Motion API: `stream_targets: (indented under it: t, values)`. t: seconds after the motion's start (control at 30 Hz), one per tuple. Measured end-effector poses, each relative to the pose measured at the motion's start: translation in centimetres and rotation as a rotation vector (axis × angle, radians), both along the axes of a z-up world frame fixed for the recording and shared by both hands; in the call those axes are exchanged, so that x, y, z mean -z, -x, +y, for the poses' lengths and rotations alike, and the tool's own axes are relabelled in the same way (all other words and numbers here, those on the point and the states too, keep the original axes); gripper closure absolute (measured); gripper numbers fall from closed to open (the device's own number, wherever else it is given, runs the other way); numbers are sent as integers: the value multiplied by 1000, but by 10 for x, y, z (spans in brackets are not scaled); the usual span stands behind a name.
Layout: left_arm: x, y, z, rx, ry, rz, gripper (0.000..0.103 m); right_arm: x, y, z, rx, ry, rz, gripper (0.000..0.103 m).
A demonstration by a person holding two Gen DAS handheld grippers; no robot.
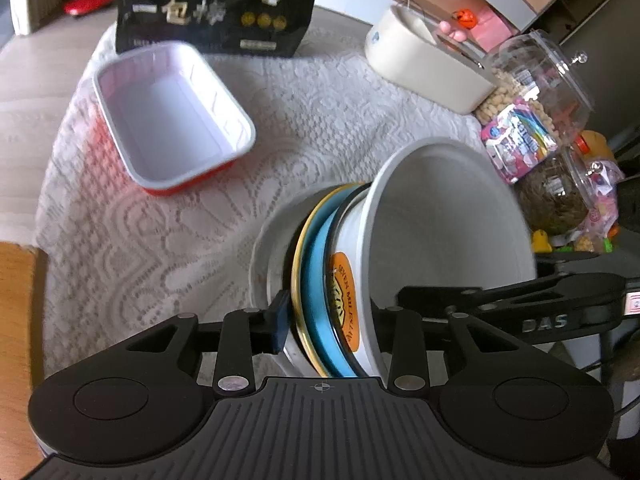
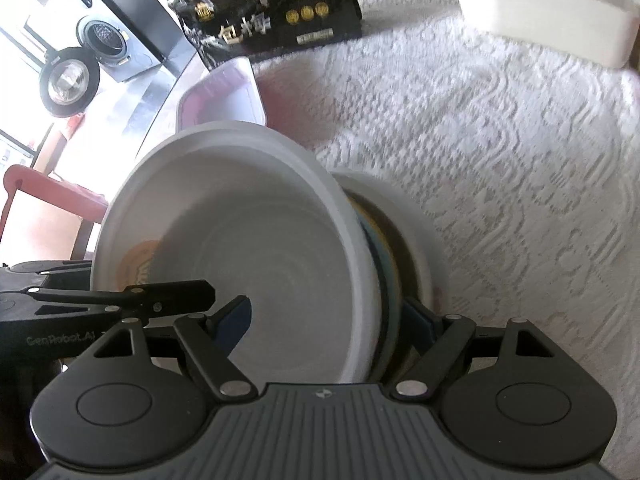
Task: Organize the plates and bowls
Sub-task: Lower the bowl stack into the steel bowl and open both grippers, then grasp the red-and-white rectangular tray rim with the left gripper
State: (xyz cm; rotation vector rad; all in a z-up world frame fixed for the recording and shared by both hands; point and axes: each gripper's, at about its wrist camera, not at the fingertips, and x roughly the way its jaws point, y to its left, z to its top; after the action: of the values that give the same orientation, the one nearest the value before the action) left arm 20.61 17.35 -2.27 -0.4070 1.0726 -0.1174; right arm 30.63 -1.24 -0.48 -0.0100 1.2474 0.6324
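A tilted stack of nested dishes rests on the lace cloth. Its top piece is a white bowl (image 1: 448,232) (image 2: 260,232) with an orange label. Under it sit a blue gold-rimmed dish (image 1: 316,264) and a wider white bowl (image 1: 268,256). My left gripper (image 1: 332,320) is shut on the stack's near rim, its blue left pad (image 1: 280,320) against the outside and the other finger hidden inside the white bowl. My right gripper (image 2: 326,324) is open, with one pad (image 2: 236,320) loose inside the white bowl and the other (image 2: 416,328) outside the stack.
A red rectangular dish (image 1: 168,112) (image 2: 224,92) with a white inside lies at the far left on the tablecloth (image 1: 320,112). Behind it stands a black printed bag (image 1: 216,4). A cream container (image 1: 424,64) and clear snack jars (image 1: 536,92) crowd the right side.
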Motion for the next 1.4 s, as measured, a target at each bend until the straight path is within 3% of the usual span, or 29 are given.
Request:
stream_targets:
  t: [0.1,0.17,0.43,0.7,0.87,1.17,1.3,1.4]
  values:
    - [-10,3,-1,-8,-60,-31,65,-17,6,-2,-17,14,-104,17]
    - [-14,4,0,-17,-71,-40,66,-22,6,-3,-28,21,-126,16]
    - [-51,20,-4,-4,-76,-177,68,-3,2,-10,18,86,-96,16]
    - [-52,19,-10,-3,-133,-176,68,-3,1,-22,56,109,-112,16]
    - [-47,17,-8,-6,-125,-159,68,-3,0,-29,79,169,-163,16]
    - [-44,16,-6,-7,-110,-152,68,9,-3,-36,92,170,-127,15]
    - [-51,16,4,-1,-50,-164,68,-8,4,-33,54,139,-159,15]
    - [-65,18,25,-31,-3,-192,68,-34,7,-29,18,116,-236,15]
